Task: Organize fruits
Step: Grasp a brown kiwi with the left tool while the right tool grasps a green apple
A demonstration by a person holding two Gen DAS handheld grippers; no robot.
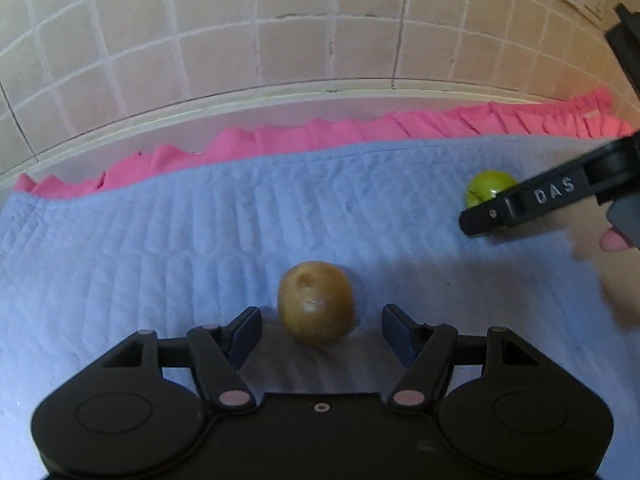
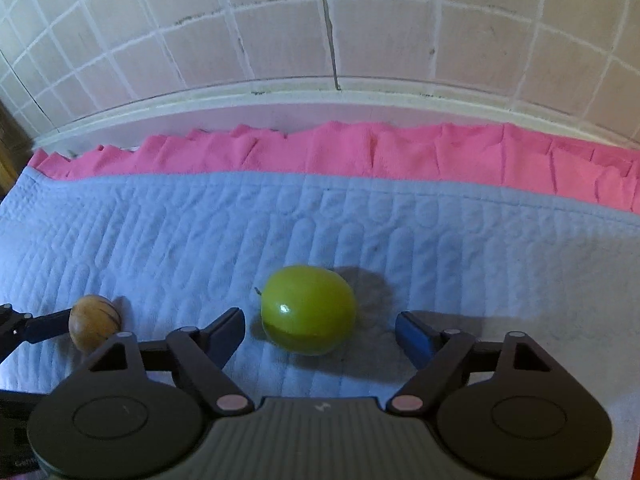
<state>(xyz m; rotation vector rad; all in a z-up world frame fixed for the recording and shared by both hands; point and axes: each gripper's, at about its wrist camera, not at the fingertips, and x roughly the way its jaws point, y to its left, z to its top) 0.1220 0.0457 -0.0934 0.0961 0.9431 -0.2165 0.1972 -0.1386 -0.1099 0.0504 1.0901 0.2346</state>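
So from my left wrist camera, my left tool (image 1: 318, 330) is angled down at the brownish-yellow fruit (image 1: 316, 303), which sits on the blue quilted mat (image 1: 160, 240) covering the tabletop. The fingers are spread with a clear gap on each side of the fruit, not touching it, because I want it centred before I squeeze; it looks round and smooth, so I'd guess an off-centre pinch would just roll it away. Off to the right in the same view you can see one finger of my right tool (image 1: 490, 216) in front of the green fruit (image 1: 486, 190), with a bit of my hand (image 1: 612, 239) at the edge. A pink cloth (image 1: 360, 132) is bunched along the back of the mat against the tiled wall (image 1: 240, 40), which I reckon would help stop anything rolling off that way. Switching to the right wrist camera, my right tool (image 2: 320, 332) is doing the same thing over the green fruit (image 2: 308, 310): fingers spread wide, the fruit sitting between them with daylight on both sides, nothing pinched yet. The brown fruit (image 2: 95, 324) shows at the far left with a finger of the left tool beside it. The two fruits are well apart, so each hand gets its own and they don't crowd each other. I can't see any bowl or basket to put them in from here.
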